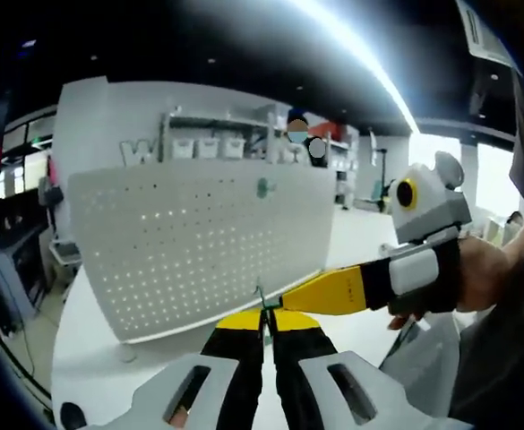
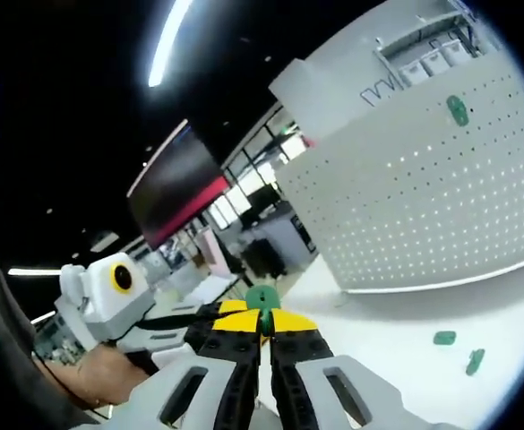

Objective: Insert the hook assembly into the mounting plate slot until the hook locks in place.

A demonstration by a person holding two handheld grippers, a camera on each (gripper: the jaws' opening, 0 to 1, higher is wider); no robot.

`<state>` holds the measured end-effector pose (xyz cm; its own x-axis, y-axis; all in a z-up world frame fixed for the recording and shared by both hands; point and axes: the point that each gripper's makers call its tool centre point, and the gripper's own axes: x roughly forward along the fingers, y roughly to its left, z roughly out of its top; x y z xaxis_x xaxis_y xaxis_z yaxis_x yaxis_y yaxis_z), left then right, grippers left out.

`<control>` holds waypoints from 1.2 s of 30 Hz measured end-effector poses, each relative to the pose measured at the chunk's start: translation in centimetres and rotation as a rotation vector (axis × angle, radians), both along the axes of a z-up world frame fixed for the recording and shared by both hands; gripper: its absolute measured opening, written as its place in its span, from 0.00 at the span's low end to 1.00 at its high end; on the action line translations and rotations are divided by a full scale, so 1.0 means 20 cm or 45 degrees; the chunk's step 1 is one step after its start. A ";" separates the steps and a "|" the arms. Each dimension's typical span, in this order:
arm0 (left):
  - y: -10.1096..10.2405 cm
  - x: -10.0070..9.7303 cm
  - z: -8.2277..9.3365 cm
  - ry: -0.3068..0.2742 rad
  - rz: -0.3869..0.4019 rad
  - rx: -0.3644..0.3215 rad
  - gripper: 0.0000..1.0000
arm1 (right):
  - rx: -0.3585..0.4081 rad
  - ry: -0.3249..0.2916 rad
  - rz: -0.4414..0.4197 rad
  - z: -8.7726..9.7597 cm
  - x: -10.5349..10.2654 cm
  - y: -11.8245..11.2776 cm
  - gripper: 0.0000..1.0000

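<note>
A white perforated mounting plate (image 1: pixel 199 242) (image 2: pixel 423 188) stands upright on the white table. One green hook (image 1: pixel 262 187) (image 2: pixel 458 109) sits high on it. In front of the plate, my left gripper (image 1: pixel 263 313) is shut, and a thin green hook piece (image 1: pixel 262 295) pokes out between its yellow tips. The right gripper (image 1: pixel 288 298) comes in from the right, held by a hand (image 1: pixel 481 273), and its tip touches the same spot. In the right gripper view my right gripper (image 2: pixel 263 324) is shut on the round green hook piece (image 2: pixel 262 297), with the left gripper (image 2: pixel 217 315) meeting it from the left.
Two loose green pieces (image 2: pixel 444 338) (image 2: pixel 475 360) lie on the table (image 2: pixel 396 331) near the plate's foot. Behind the plate are shelves with white bins (image 1: pixel 208 146) and a person. Desks and monitors stand off the table's left edge (image 1: pixel 11 269).
</note>
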<state>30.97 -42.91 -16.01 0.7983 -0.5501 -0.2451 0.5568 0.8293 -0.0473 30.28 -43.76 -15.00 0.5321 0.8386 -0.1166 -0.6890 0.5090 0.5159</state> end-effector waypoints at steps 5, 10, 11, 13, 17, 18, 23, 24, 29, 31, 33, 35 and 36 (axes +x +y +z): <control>0.00 0.00 -0.02 0.051 -0.021 -0.037 0.03 | -0.015 -0.005 0.000 -0.02 0.00 0.00 0.00; -0.02 0.00 -0.02 0.039 -0.053 -0.014 0.04 | -0.033 -0.021 0.004 -0.02 0.00 -0.01 0.00; -0.02 -0.01 -0.02 0.039 -0.053 -0.014 0.04 | -0.035 -0.026 0.004 -0.01 0.00 -0.01 0.00; -0.03 -0.01 -0.02 0.033 -0.061 0.000 0.04 | -0.039 -0.030 0.008 -0.01 0.00 -0.01 0.00; -0.02 -0.02 0.00 -0.024 -0.054 0.025 0.04 | -0.030 -0.053 0.029 0.01 -0.01 0.00 0.00; -0.01 -0.02 0.00 -0.026 -0.050 0.009 0.04 | -0.029 -0.054 0.031 0.01 -0.01 0.00 0.00; -0.01 -0.02 0.00 -0.021 -0.057 0.008 0.04 | -0.008 -0.024 0.032 0.01 -0.01 0.00 0.00; -0.02 -0.02 0.00 -0.021 -0.061 0.007 0.05 | -0.009 -0.028 0.031 0.01 -0.01 0.00 0.00; -0.05 -0.04 0.00 0.031 -0.105 -0.114 0.18 | 0.017 -0.016 0.026 0.02 0.00 -0.02 0.00; -0.06 -0.03 -0.01 0.038 -0.101 -0.115 0.25 | 0.007 -0.027 0.023 0.02 0.00 -0.02 0.00; -0.07 -0.04 -0.02 0.045 -0.103 -0.099 0.32 | 0.000 -0.038 0.025 0.02 0.00 -0.02 0.00; -0.08 -0.05 -0.03 0.051 -0.121 -0.091 0.37 | -0.005 -0.043 0.022 0.02 0.00 -0.02 0.00; -0.09 -0.05 -0.03 0.052 -0.132 -0.092 0.41 | -0.008 -0.047 0.020 0.02 0.01 -0.02 0.00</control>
